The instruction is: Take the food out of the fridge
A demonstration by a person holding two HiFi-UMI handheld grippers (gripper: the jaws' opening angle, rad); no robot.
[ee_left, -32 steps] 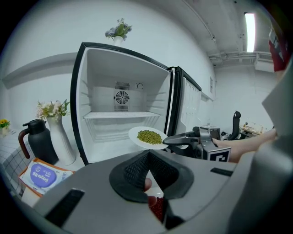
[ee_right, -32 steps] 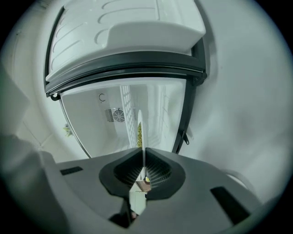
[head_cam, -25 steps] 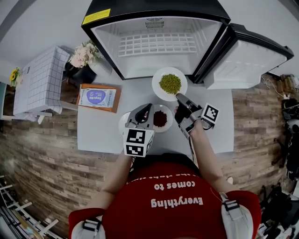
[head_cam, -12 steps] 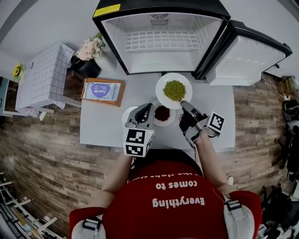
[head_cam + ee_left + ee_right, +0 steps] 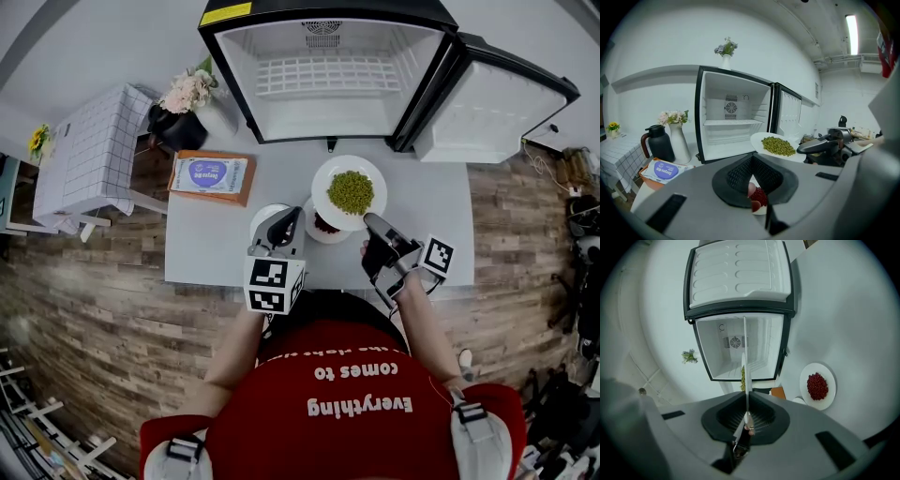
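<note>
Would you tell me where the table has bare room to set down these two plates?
Bare: the table right of the green-bean plate, out to its edge, and the front left corner, between the tray and the left gripper. Crowded: the middle, where the red-bean plate sits partly under the green one, with the right gripper alongside.

Red shirt (image 5: 281, 412), white lettering (image 5: 356, 405), grey buckled shoulder straps (image 5: 466, 413)

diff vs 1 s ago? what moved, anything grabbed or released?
The right gripper drew the plate of green beans back from the fridge toward the person; in the head view it now overlaps the plate of red beans. Nothing was grabbed or released. The left gripper keeps hold of the red plate, barely shifted. The fridge stays open and the box in place.
</note>
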